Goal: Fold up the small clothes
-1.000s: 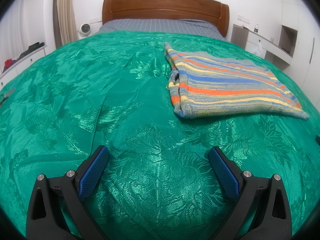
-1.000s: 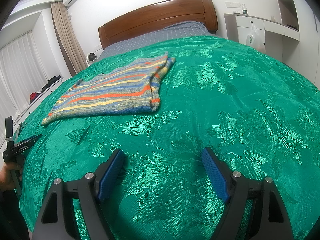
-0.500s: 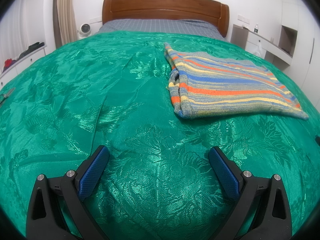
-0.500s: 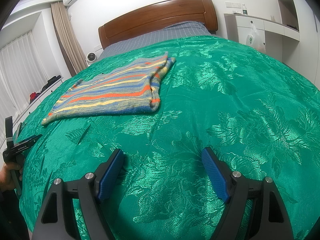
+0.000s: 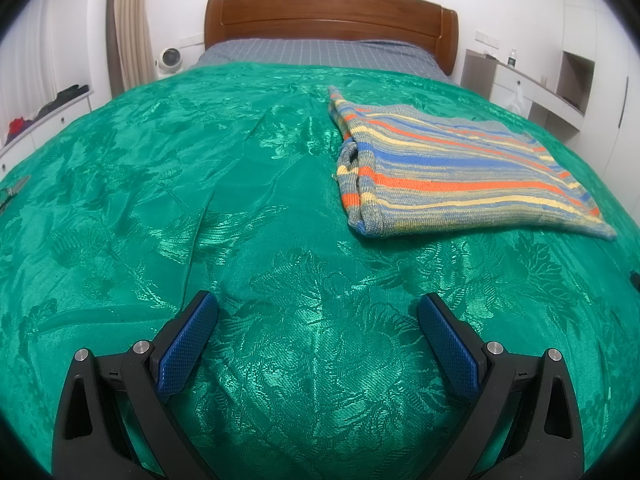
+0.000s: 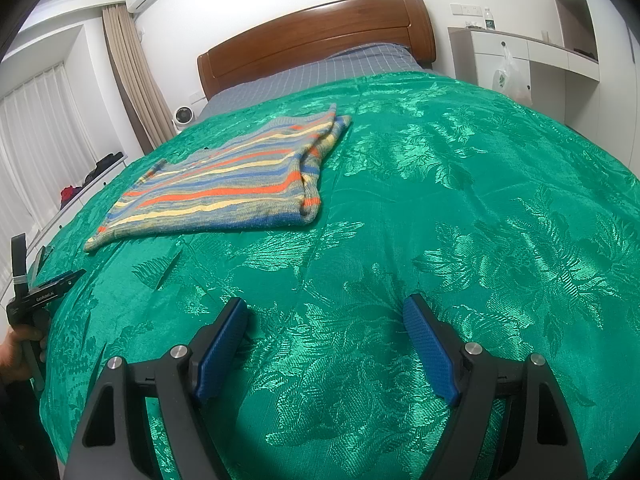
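Note:
A striped knit garment point(image 5: 452, 172) in blue, orange, yellow and grey lies folded flat on the green bedspread point(image 5: 248, 208), right of centre in the left wrist view. The right wrist view has the same garment point(image 6: 224, 184) at upper left. My left gripper point(image 5: 318, 306) hangs open over bare bedspread, well short of the garment, nothing between its blue pads. My right gripper point(image 6: 326, 306) is open too, over bare bedspread point(image 6: 460, 200) to the right of the garment. The left gripper's body point(image 6: 38, 292) shows at the left edge, held by a hand.
A wooden headboard point(image 5: 328, 20) and grey checked sheet point(image 5: 320, 54) lie at the far end. A white dresser point(image 6: 524, 60) with a hanging plastic bag stands right of the bed. A low shelf with clothes point(image 5: 44, 110), a small fan point(image 5: 171, 58) and curtains line the left wall.

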Motion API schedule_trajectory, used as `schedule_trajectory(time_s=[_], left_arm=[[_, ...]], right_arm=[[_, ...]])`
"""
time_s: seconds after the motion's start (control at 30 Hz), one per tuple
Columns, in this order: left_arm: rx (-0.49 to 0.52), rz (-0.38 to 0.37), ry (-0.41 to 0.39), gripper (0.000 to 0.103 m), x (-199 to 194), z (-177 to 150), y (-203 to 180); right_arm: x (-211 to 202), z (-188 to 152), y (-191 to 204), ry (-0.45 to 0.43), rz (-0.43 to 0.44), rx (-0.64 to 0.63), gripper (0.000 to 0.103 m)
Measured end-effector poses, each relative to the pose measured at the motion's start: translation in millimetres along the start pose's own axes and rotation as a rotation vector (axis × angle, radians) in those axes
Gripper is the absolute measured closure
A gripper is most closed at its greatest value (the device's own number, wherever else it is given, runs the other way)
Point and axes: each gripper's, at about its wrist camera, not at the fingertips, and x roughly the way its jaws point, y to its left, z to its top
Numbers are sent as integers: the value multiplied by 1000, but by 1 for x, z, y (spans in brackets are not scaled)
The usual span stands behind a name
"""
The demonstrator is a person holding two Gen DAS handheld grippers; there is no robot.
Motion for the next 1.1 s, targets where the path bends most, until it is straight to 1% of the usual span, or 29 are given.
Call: schedule_trajectory(time_s=[0.23,0.3,0.33,0.4,0.5,0.57,0.6,0.67,0.7,0.73,0.77,0.8,0.83,0.9,0.93,1.0,1.03,1.07,1.1], left_arm=[[1,9,6,3,-1,1,-1],[10,30,31,3,-5,3,-4],[33,52,58,3,-11,4,-8],[66,60,74,4,-23,6,-17],[138,-52,29,4,-48,17,-47],[234,-109,7,3,-53,29,-82],[280,-143,7,3,-52,36,-102],[363,-240,20,3,-41,49,-152],[386,-266,28,4,-35,52,-168],[424,-302,41,4,-25,57,-195],[452,-322,53,4,-16,60,-214],[495,-348,79,9,1,62,-244],[522,-357,99,15,12,62,-263],[582,-360,160,20,40,59,-305],[604,-353,165,20,46,58,-318],[648,-332,134,20,53,55,-337],[677,-337,115,24,55,55,-346],[689,-344,110,31,56,56,-349],[699,-355,108,56,57,57,-351]], right_arm=[[0,0,0,0,0,-1,23],[0,0,0,2,-2,-1,23],[0,1,0,8,-6,-1,23],[0,4,0,29,-11,-2,23],[0,18,0,114,-7,-1,23],[-3,32,-4,146,29,18,23],[-4,43,-10,153,54,31,23],[-8,62,-21,149,71,53,23],[-8,74,-28,149,82,71,23],[-5,89,-36,154,100,97,23],[-2,100,-43,160,116,119,23],[2,110,-49,168,131,139,23],[10,125,-58,183,156,172,23],[26,145,-69,209,207,228,23],[41,155,-75,241,256,272,23],[71,170,-84,310,330,350,23],[89,175,-84,353,361,378,23],[104,182,-83,388,375,388,24],[117,187,-80,418,379,383,26]])
